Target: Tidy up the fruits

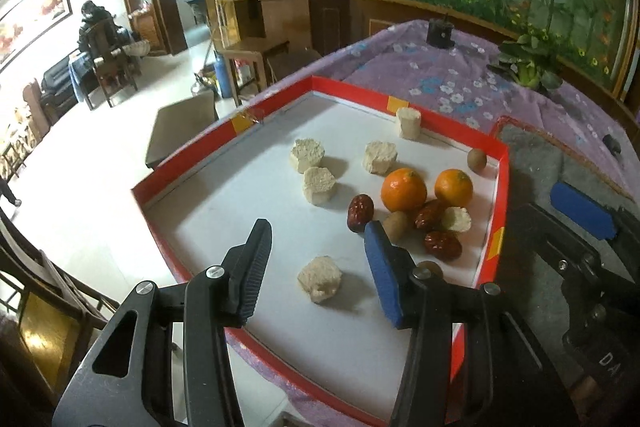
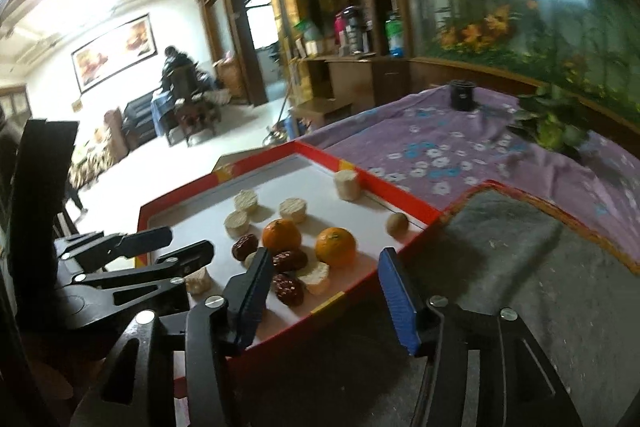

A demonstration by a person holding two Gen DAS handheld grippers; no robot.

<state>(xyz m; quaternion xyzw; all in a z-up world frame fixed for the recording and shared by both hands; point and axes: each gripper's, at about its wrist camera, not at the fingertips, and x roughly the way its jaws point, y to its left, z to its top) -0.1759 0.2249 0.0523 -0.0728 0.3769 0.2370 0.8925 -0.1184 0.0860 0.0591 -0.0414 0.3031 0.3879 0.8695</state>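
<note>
From my left wrist camera I look down into the shallow red-walled cardboard tray with a white floor (image 1: 408, 115), and it shows me a pale crumbly chunk (image 1: 319, 278) lying low between the fingers of my left gripper (image 1: 318, 247), plus a small brown round fruit (image 1: 430, 268) half hidden behind the blue pad. The right wrist camera shows the same tray (image 2: 400, 195) only from its right corner, but it gives me the flat grey felt-lined tray with an orange rim (image 2: 520, 239) beside it, which holds nothing I can see.

Inside the red tray sit two orange mandarins (image 1: 403, 189) (image 1: 453, 187) side by side, three wrinkled dark red dates (image 1: 359, 212) (image 1: 429, 214) (image 1: 442, 245) around them, small brown round fruits (image 1: 477, 159) (image 1: 395, 225) and several more pale chunks (image 1: 306, 155) toward the far wall. The mandarins look glossy and whole.

My left gripper's fingers stand spread, pressing on nothing. My right gripper (image 2: 324, 291) is also spread, hovering over the tray's near right wall, empty. Both trays rest on a purple floral tablecloth (image 1: 452, 83).
</note>
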